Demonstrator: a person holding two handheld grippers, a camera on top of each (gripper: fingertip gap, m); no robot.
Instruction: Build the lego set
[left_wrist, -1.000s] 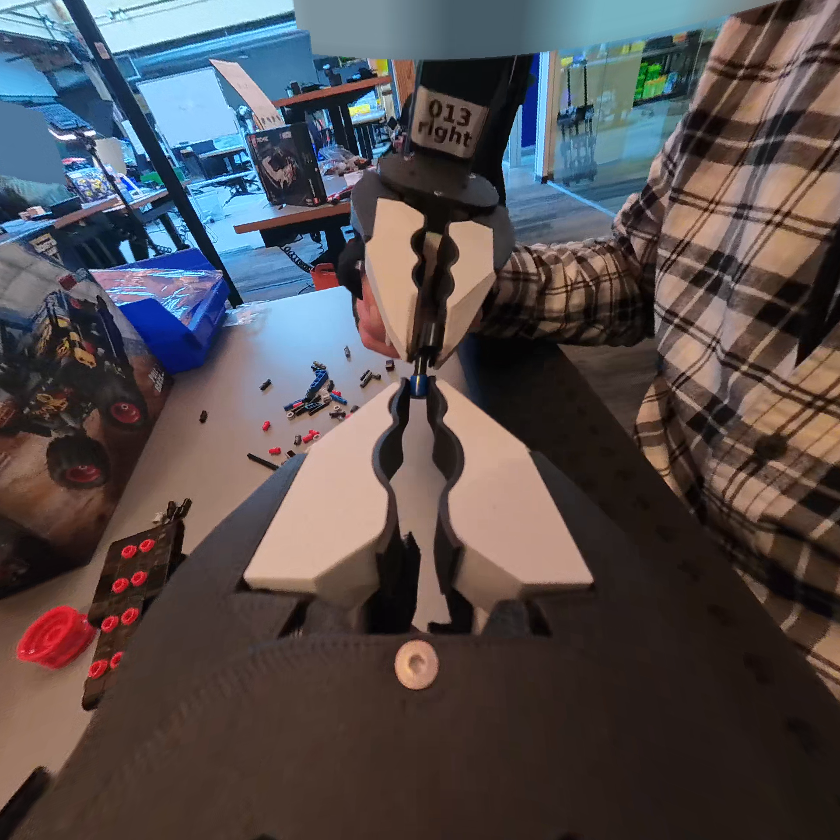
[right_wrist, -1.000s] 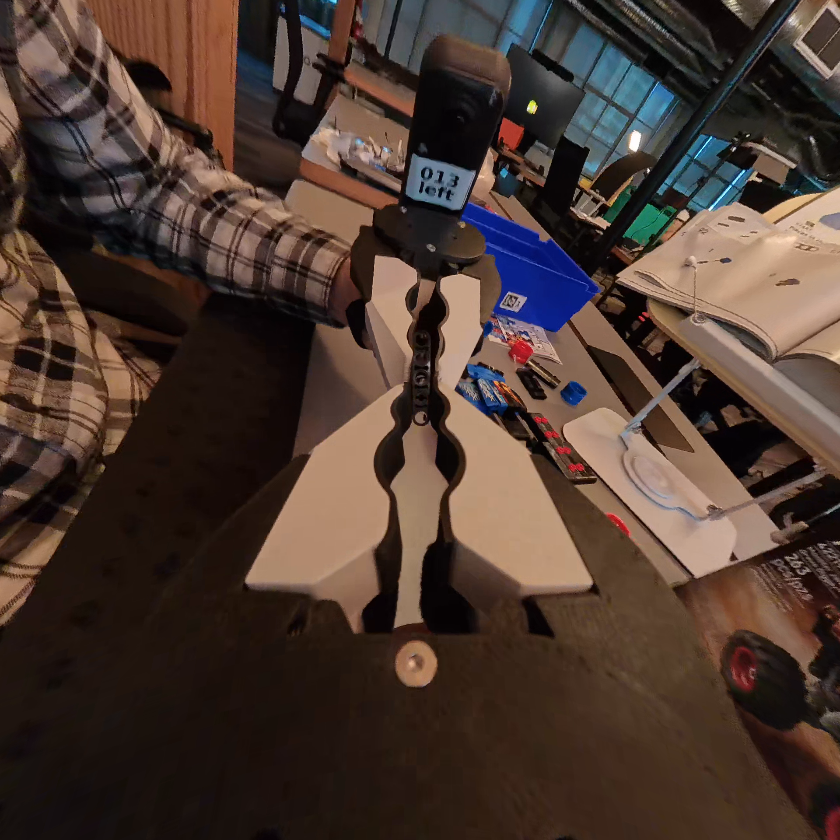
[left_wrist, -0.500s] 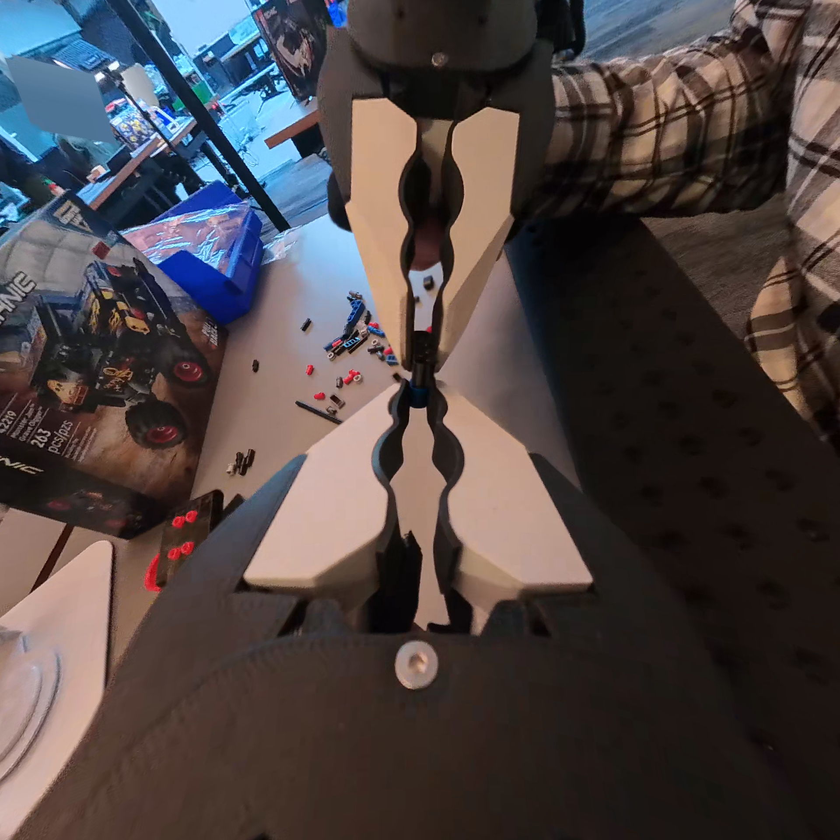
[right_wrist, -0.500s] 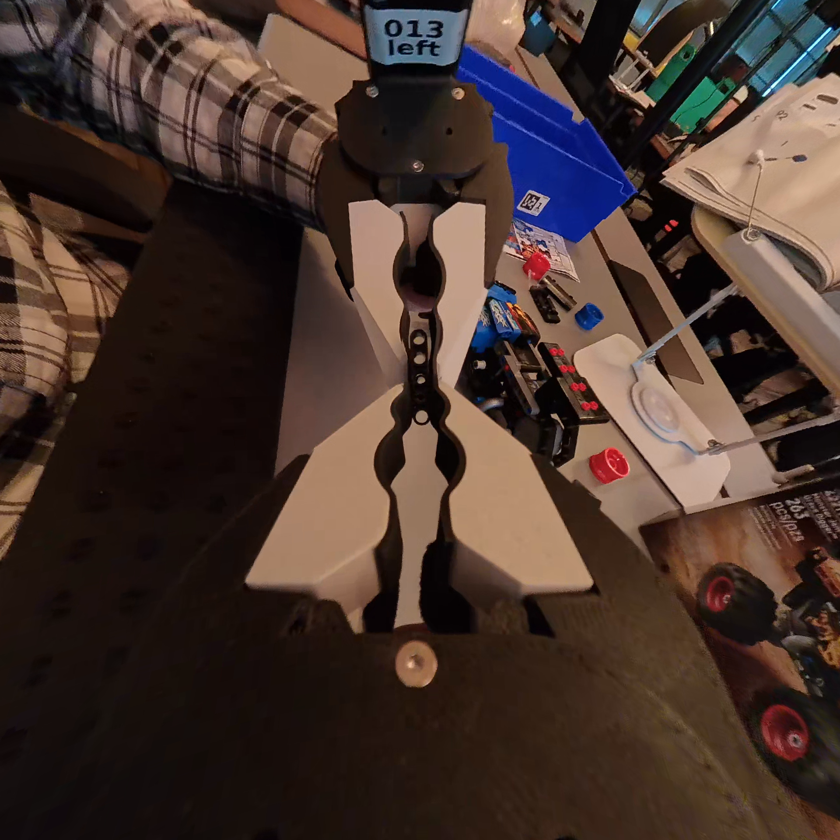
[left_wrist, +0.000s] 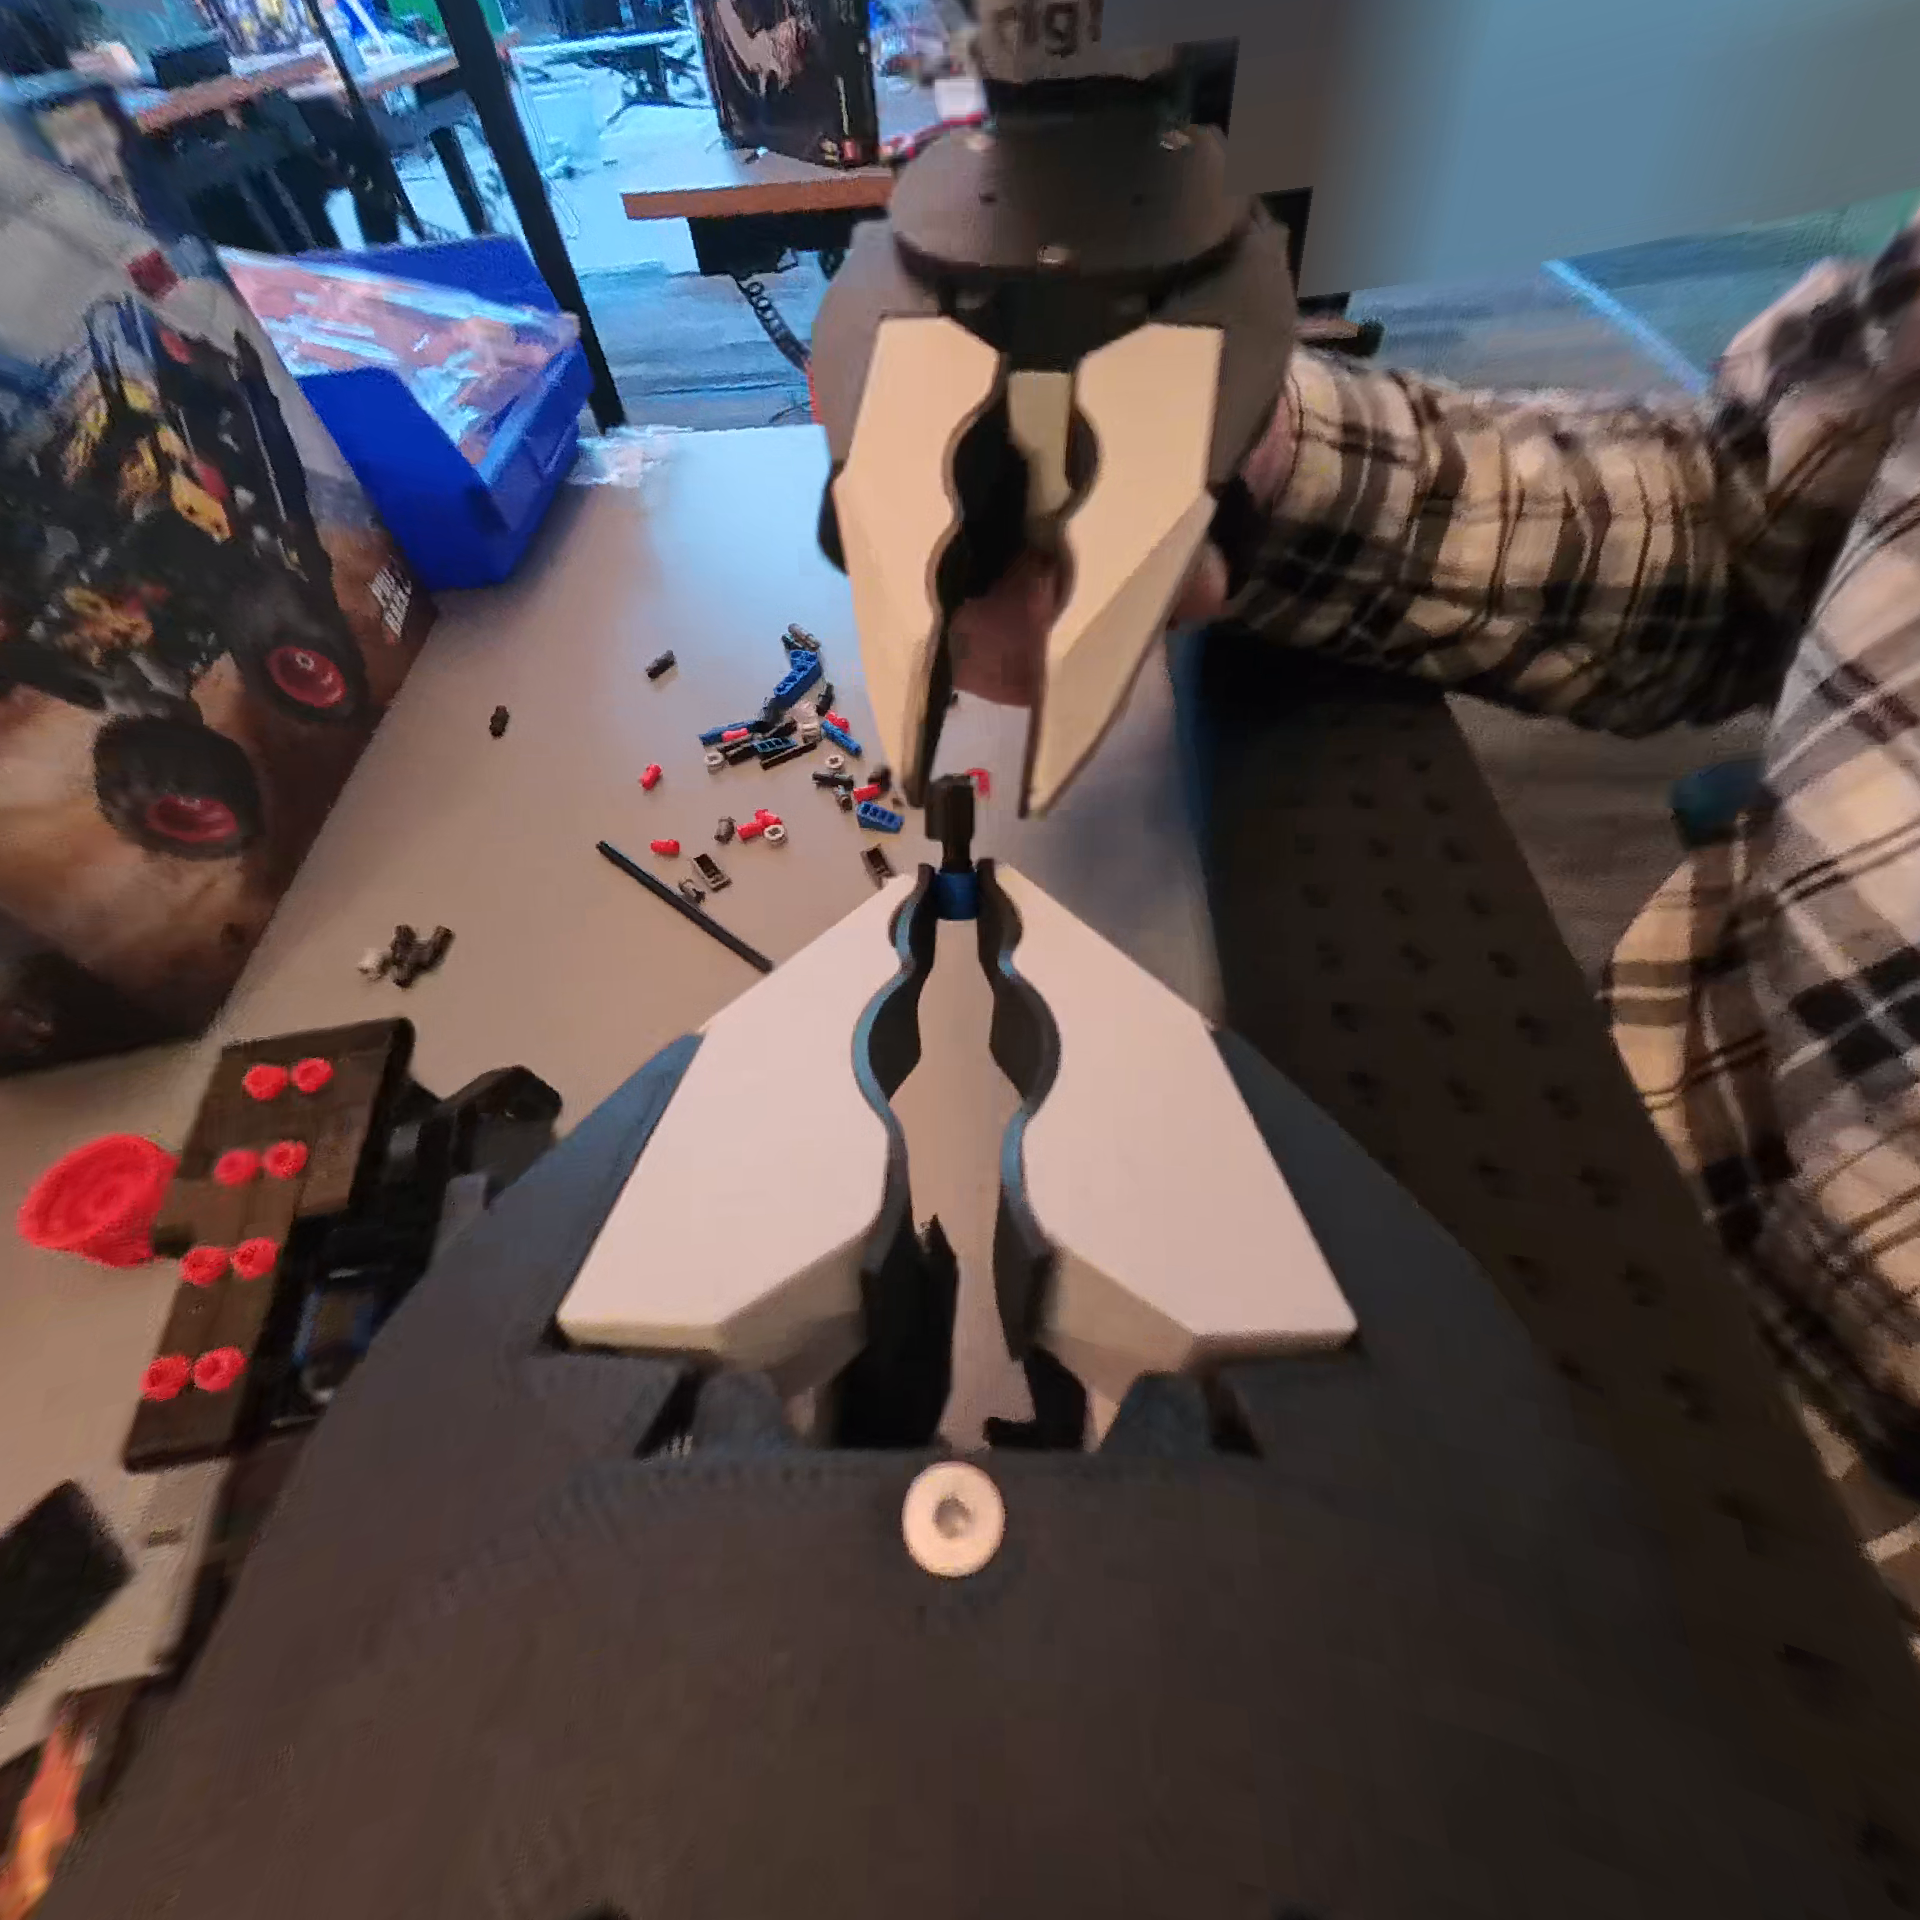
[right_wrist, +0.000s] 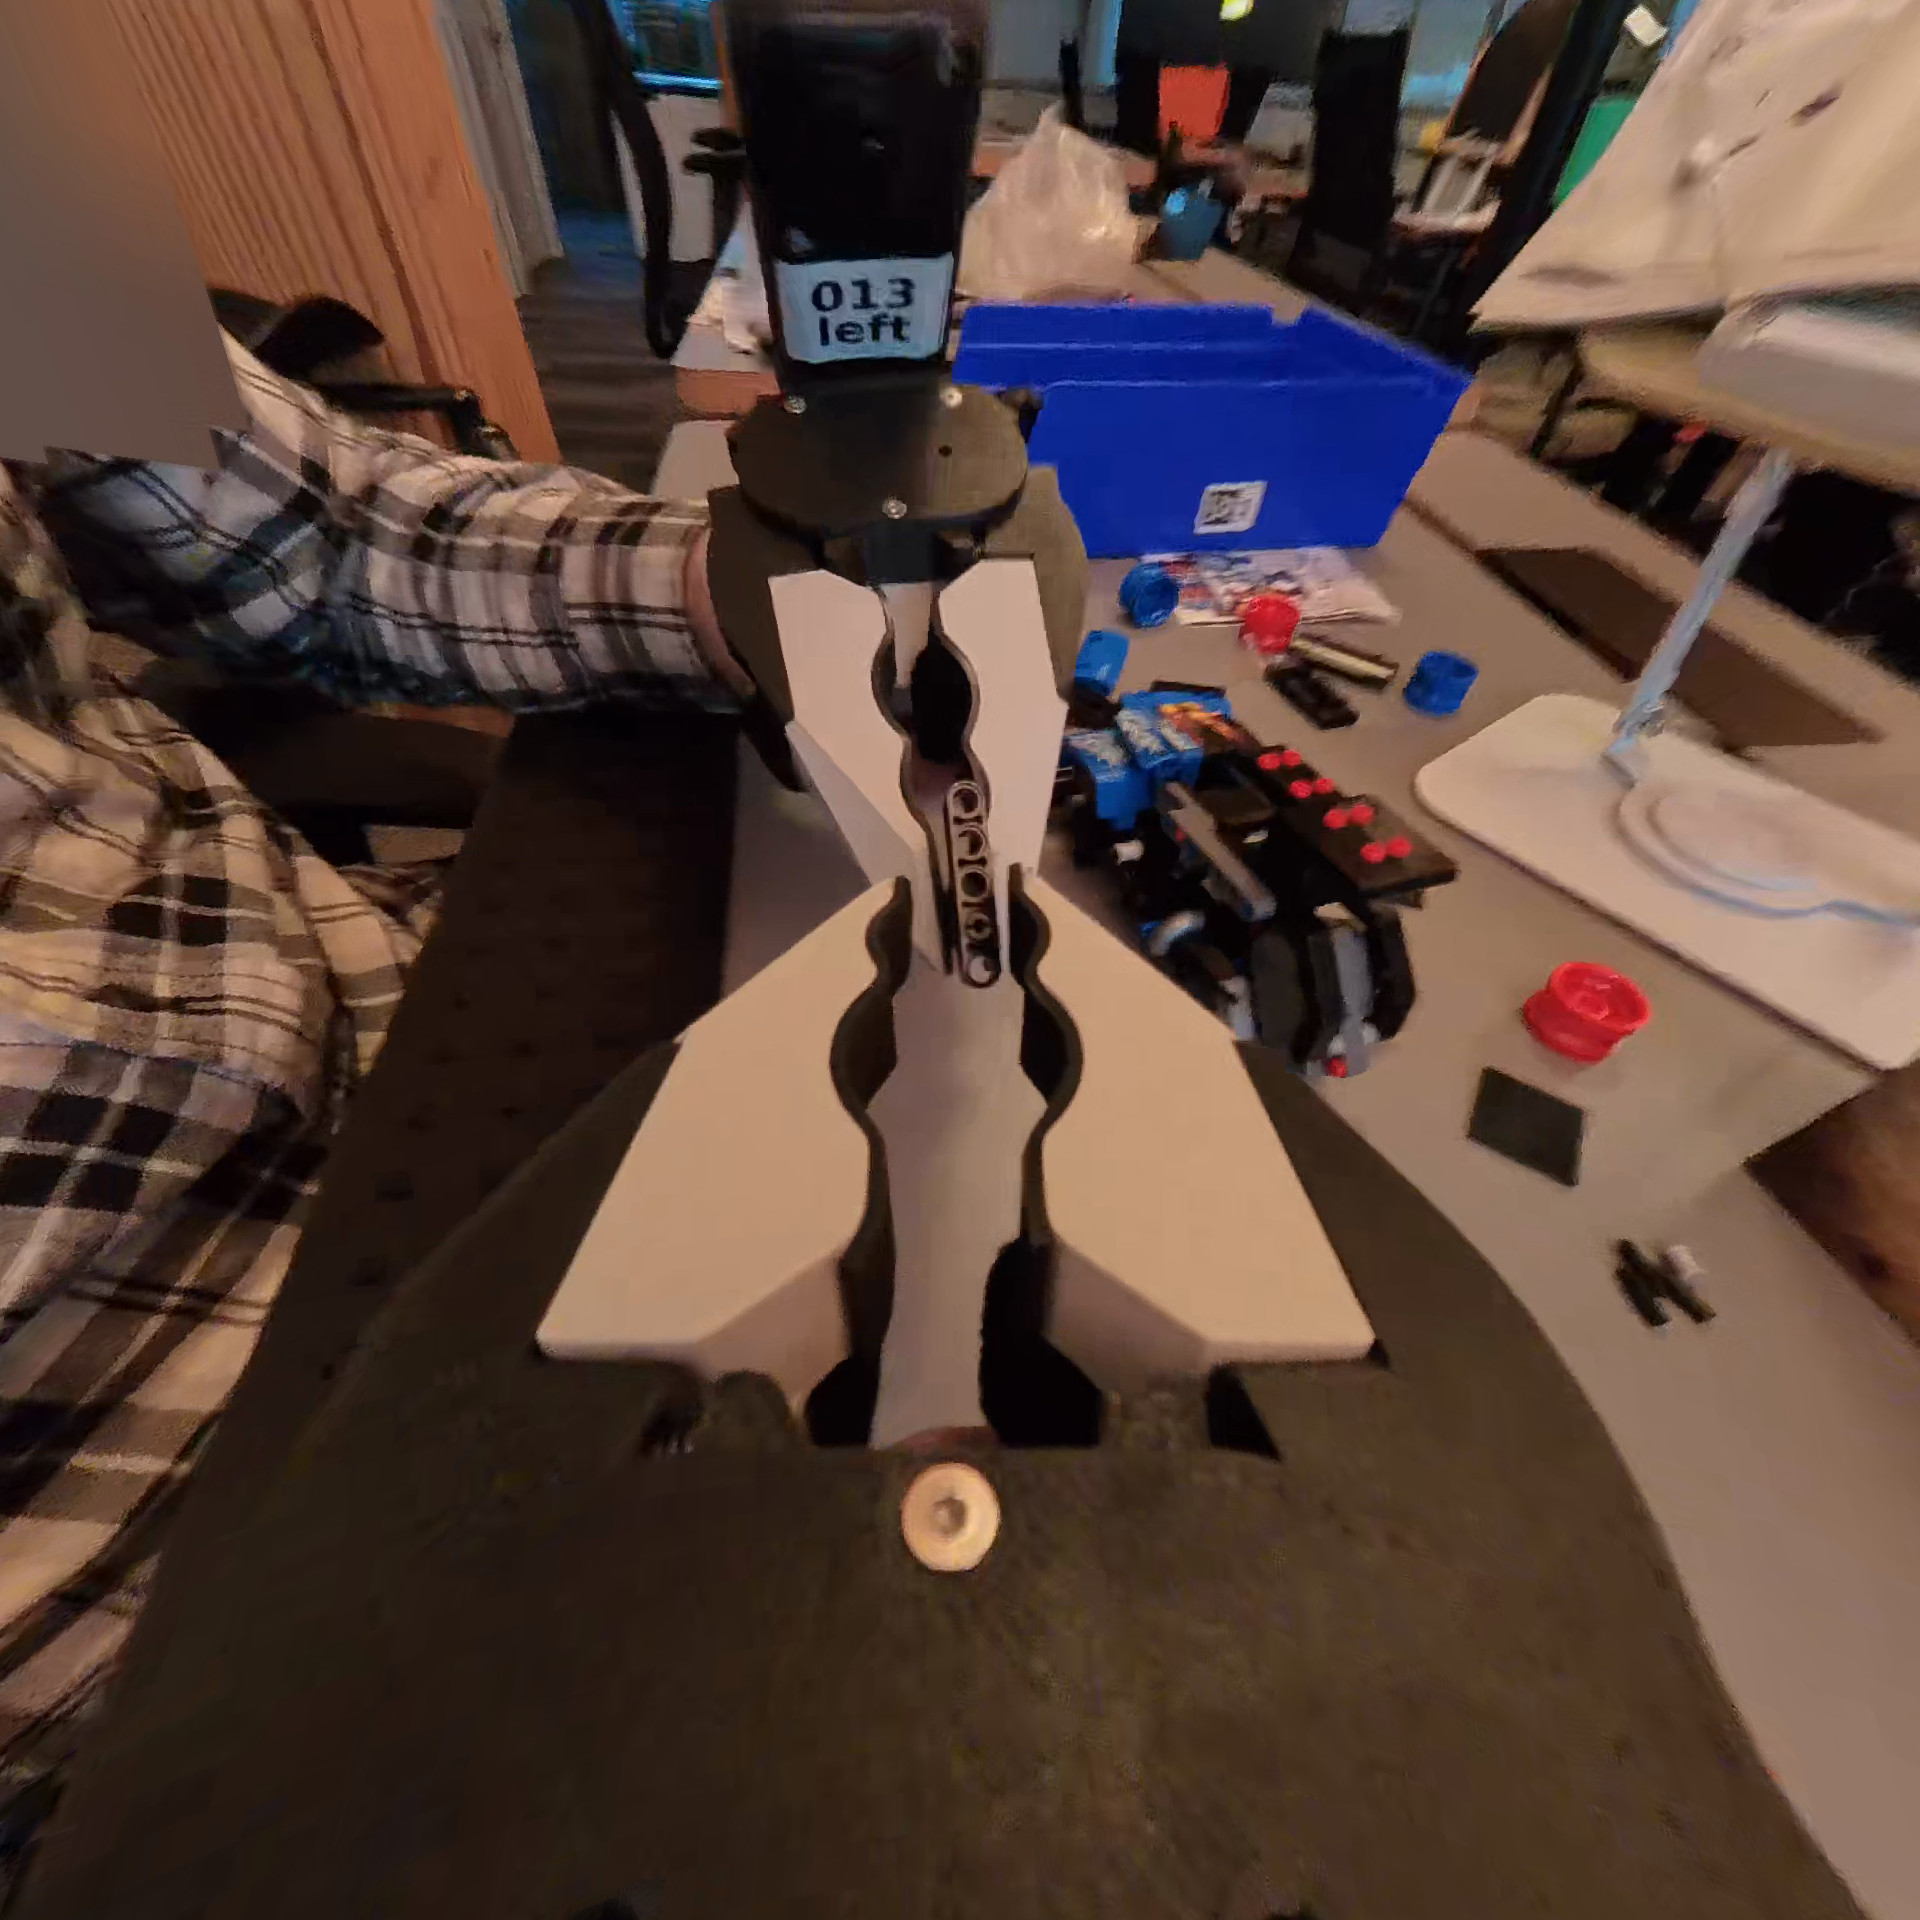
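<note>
Left gripper (left_wrist: 953, 891) is clamped at its fingertips on a black beam (right_wrist: 971, 883) with a row of holes and a blue pin (left_wrist: 954, 896) at its end, held above the grey table (left_wrist: 540, 831). Right gripper (right_wrist: 961, 914) stands parted, its tips flanking the beam; contact appears absent, though blur hampers judgement. The partly built black model (right_wrist: 1278, 883) rests on the table to the right of the beam.

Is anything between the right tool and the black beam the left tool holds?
Nothing visible does. The black beam, gripped by the left tool, has its free end between the parted fingers of the right tool.
</note>
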